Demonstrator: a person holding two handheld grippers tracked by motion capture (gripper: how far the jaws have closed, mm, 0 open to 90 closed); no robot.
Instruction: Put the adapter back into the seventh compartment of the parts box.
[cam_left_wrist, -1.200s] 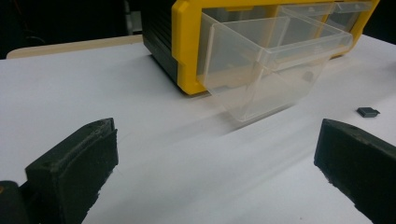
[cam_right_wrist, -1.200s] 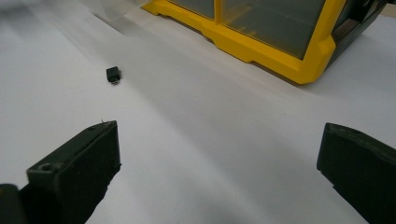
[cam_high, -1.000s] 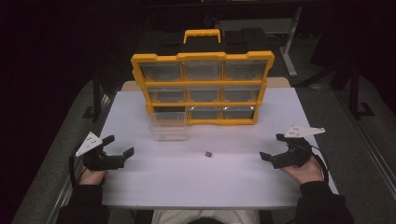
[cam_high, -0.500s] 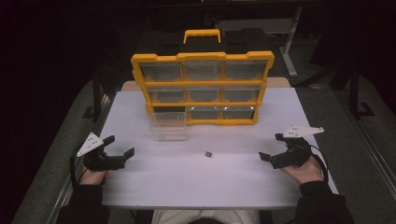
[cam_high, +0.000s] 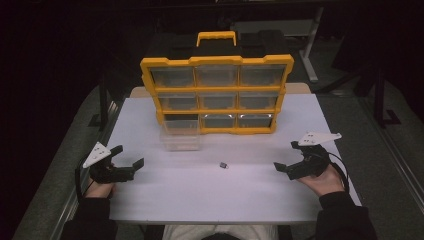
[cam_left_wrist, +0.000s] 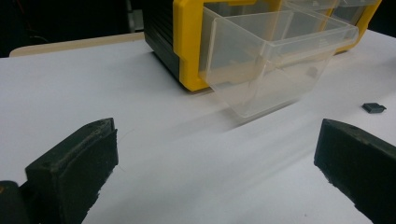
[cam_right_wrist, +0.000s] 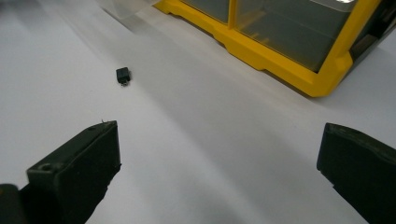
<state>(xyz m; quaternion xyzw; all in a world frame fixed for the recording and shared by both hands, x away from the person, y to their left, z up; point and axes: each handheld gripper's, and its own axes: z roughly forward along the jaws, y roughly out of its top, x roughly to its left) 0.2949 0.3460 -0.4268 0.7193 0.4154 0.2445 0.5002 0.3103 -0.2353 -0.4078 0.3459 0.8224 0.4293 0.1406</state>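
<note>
Little change since half second ago: both grippers rest at same spots on table (cam_high: 210, 200), small black part unmoved. Left gripper (cam_high: 127, 167) at left edge, jaws wide, empty. Right gripper (cam_high: 285, 169) at right edge, jaws wide, empty. Small black part (cam_high: 223, 165) lies on table between grippers, well apart from both. Yellow drawer organizer (cam_high: 217, 62) upright at back. Clear drawer (cam_high: 181, 135) pulled out of bottom-left slot, sits on table just before it; looks empty. Contents of other drawers: cannot tell.
</note>
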